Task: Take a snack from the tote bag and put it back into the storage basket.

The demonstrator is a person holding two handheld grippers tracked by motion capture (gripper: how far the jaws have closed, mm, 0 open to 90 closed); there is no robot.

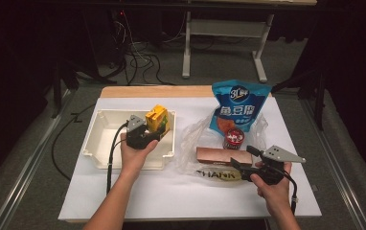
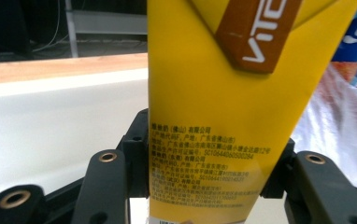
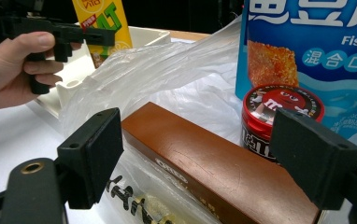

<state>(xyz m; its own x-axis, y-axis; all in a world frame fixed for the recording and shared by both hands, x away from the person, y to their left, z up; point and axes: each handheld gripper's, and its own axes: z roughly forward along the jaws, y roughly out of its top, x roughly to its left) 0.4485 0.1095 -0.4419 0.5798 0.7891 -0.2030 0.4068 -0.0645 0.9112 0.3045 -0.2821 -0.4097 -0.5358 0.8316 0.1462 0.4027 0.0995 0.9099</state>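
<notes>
High view: left hand-held gripper (image 1: 148, 135) clamped on yellow drink carton (image 1: 156, 119), upright over the right end of the cream tray (image 1: 96, 140) on the white-covered surface (image 1: 171, 191). Right hand-held gripper (image 1: 241, 160) spread wide at the brown box (image 1: 218, 155) on a clear plastic bag (image 1: 195, 132).

Left gripper view: carton pinched between both jaws.

Right gripper view: jaws wide apart either side of the brown box, not touching; red candy tin (image 3: 279, 109) and blue snack bag (image 3: 317, 51) just behind.

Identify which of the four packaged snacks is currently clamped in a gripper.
The yellow drink carton: the left gripper is shut on it over the white tub, while the others lie on the plastic bag.
</notes>
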